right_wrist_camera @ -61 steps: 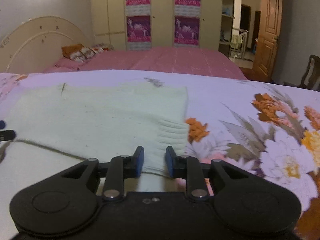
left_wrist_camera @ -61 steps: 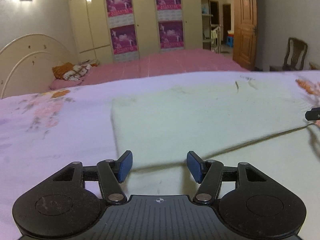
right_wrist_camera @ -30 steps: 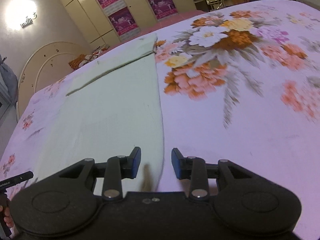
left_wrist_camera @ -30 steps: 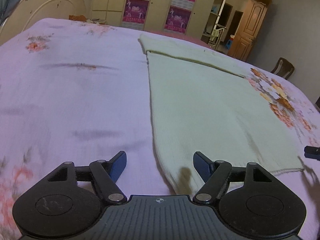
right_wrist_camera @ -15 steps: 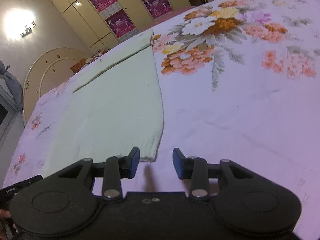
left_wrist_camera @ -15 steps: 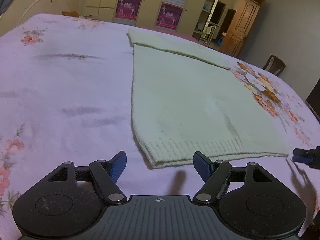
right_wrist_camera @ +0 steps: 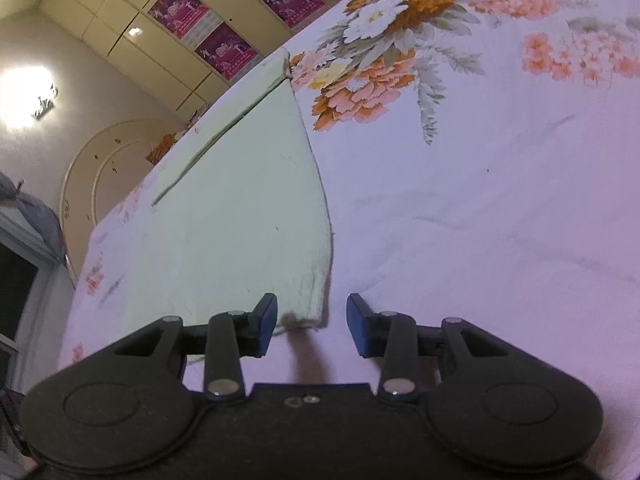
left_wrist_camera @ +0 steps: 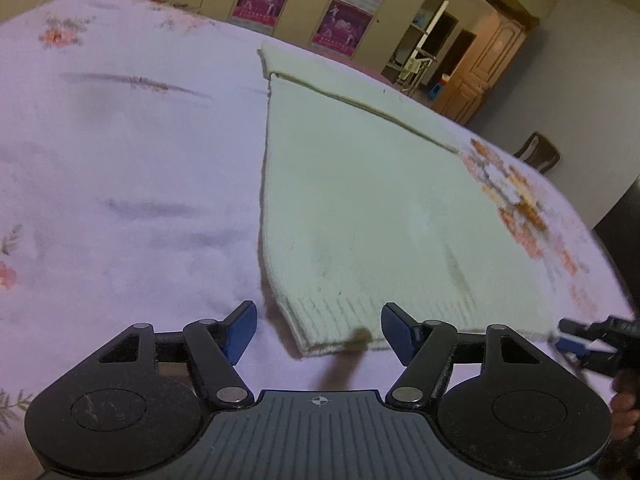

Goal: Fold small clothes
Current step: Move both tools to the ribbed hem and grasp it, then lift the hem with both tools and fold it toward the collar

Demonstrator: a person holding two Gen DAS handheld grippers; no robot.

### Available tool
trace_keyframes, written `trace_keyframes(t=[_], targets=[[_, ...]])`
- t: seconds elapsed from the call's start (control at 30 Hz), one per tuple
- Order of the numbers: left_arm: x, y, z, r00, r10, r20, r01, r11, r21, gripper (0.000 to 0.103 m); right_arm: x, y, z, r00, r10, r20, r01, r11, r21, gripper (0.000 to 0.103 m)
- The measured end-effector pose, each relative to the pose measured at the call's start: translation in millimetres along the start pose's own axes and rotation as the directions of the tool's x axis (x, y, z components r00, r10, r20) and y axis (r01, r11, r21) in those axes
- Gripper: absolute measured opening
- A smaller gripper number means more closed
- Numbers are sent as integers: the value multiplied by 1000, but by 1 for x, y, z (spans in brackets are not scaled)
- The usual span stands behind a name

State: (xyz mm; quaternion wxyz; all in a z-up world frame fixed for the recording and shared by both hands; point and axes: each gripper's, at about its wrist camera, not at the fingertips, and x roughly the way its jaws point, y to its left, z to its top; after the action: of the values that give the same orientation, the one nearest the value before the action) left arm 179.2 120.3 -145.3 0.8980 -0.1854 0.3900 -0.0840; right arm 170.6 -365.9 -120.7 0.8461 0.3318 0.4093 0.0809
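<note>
Left wrist view shows a cream knit sweater (left_wrist_camera: 360,208) lying flat on the floral bedsheet (left_wrist_camera: 120,160), its ribbed hem nearest the camera and its long axis running away toward the wardrobe (left_wrist_camera: 304,4). A folded band lies across the far end, so one fold looks done; the lengthwise fold of the body appears left to do. The left gripper (left_wrist_camera: 318,330) hovers at the hem's left corner, fingers spread wide and holding nothing. The right gripper (right_wrist_camera: 312,324) sits at the hem's right corner, fingers likewise apart and empty, the corner lying between them. Neither corner is pinched yet.
</note>
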Motion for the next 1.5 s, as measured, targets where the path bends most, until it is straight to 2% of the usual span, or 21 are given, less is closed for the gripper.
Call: trace_keyframes(t=[0.23,0.37,0.5,0.57,0.6,0.63,0.7,0.73,0.8,0.87,0.93,0.97,1.03,1.1,1.17,1.33,1.5], targets=[[9,17,6,996,-94,-3,93,989,-113,69,10,-13,8,997,80,-8,-78,991,112,38],[20,21,10,979,-205,-25,195,960,-202,69,17,-14,13,994,112,-18,-109,985,132,38],[35,11,7,977,-213,-26,204,959,-198,65,27,-6,17,989,140,-46,-134,985,108,39],[42,10,8,978,-206,-28,195,956,-219,46,31,-3,18,987,148,-55,-142,985,98,38],[44,12,8,978,-205,-30,193,953,-233,41,33,-2,18,988,147,-56,-141,986,94,35],[47,14,8,979,-200,-33,186,951,-247,32,34,-2,19,988,141,-57,-135,987,87,24],[50,18,8,985,-168,-40,153,956,-250,5,38,1,19,992,106,-69,-102,993,57,10],[50,18,9,986,-165,-32,152,956,-253,5,38,2,19,993,93,-69,-91,995,41,7],[36,15,11,977,-208,39,211,947,-244,5,32,10,19,995,86,-46,-86,996,-5,6],[23,13,14,972,-218,87,232,946,-225,4,16,20,21,994,110,-7,-111,992,-63,6],[25,13,13,979,-186,79,199,954,-222,4,2,29,22,991,131,25,-127,985,-115,5],[33,15,11,986,-158,49,165,958,-233,5,-2,29,22,990,134,33,-129,982,-135,5],[51,16,5,992,-124,-16,117,964,-240,5,8,20,23,996,86,-6,-86,989,-120,5],[51,13,8,991,-136,4,132,956,-260,4,24,13,22,997,7,-73,-14,995,-101,5],[47,7,15,988,-150,35,154,956,-250,4,21,16,22,998,23,-56,-28,995,-94,5],[34,-5,45,976,-197,94,213,950,-227,4,1,41,37,997,81,18,-78,985,-153,5],[38,-20,107,967,-215,139,237,956,-170,4,-2,72,81,991,118,60,-100,964,-248,5]])
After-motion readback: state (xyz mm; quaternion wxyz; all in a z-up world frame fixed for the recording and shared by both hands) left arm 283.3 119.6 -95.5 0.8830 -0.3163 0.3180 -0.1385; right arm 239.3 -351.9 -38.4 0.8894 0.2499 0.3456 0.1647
